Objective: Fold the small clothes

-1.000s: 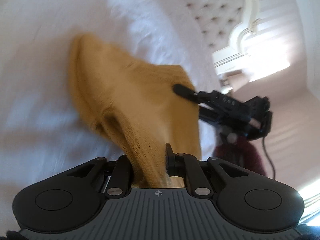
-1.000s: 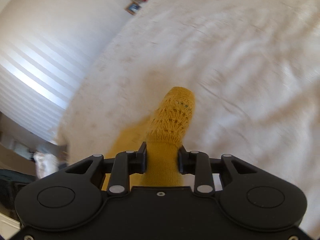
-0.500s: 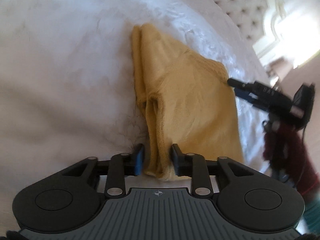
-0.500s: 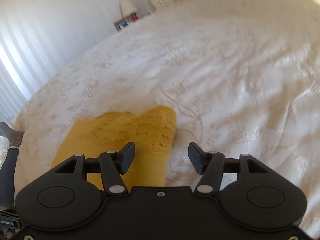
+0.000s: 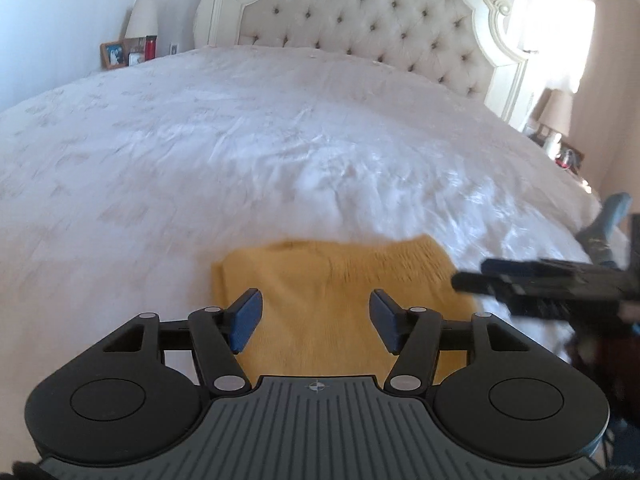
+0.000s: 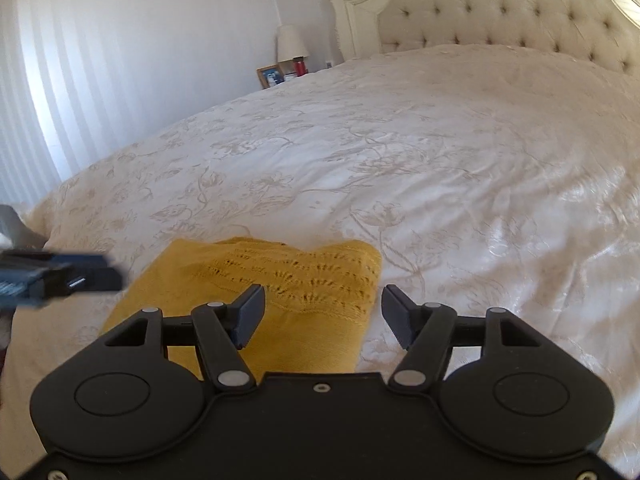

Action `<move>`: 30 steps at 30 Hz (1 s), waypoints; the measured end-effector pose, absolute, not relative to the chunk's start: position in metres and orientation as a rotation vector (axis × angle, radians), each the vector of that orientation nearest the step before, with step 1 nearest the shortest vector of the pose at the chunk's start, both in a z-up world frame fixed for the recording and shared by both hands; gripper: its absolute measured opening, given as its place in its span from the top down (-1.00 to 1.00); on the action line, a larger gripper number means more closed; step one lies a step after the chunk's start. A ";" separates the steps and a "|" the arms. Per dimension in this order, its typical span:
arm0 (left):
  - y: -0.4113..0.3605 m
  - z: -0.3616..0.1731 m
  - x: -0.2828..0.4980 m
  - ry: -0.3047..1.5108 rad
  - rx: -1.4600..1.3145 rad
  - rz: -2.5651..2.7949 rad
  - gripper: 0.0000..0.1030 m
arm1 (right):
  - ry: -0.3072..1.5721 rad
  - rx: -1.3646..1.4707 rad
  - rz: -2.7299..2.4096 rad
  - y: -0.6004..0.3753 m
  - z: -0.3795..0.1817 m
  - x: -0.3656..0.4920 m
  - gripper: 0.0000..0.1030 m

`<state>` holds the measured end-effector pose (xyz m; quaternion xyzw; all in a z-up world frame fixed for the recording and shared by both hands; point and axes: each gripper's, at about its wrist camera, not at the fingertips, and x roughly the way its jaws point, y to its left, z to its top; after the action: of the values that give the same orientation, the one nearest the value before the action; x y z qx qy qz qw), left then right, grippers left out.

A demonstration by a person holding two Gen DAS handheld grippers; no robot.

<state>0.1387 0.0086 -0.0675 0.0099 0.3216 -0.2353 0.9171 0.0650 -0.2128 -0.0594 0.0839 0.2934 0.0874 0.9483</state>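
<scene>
A mustard-yellow knitted garment (image 5: pixel 336 300) lies folded flat on the white bedspread (image 5: pixel 280 140) near the bed's foot; it also shows in the right wrist view (image 6: pixel 288 280). My left gripper (image 5: pixel 316 320) is open and empty, held just above the garment's near part. My right gripper (image 6: pixel 323 316) is open and empty over the garment's right edge. The right gripper shows blurred at the right of the left wrist view (image 5: pixel 532 280). The left gripper shows blurred at the left of the right wrist view (image 6: pixel 60 280).
A tufted cream headboard (image 5: pixel 360 12) stands at the far end of the bed. A nightstand with a lamp (image 5: pixel 140 20) and picture frames is at the far left. Another lamp (image 5: pixel 560 112) is at the far right. Vertical blinds (image 6: pixel 60 80) cover the left wall.
Both grippers let go of the yellow garment and opened wide. The garment went from hanging and bunched to lying folded flat on the bed. Both grippers pulled back toward the bed's foot.
</scene>
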 end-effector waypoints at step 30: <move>0.044 -0.087 0.115 0.684 0.066 -0.361 -0.41 | 0.682 0.134 0.134 -0.213 -0.066 0.063 -0.57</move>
<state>0.1152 0.0440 -0.0873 0.0321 0.3334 -0.1759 0.9257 0.0626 -0.2131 -0.0655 0.0657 0.3339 0.0654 0.9380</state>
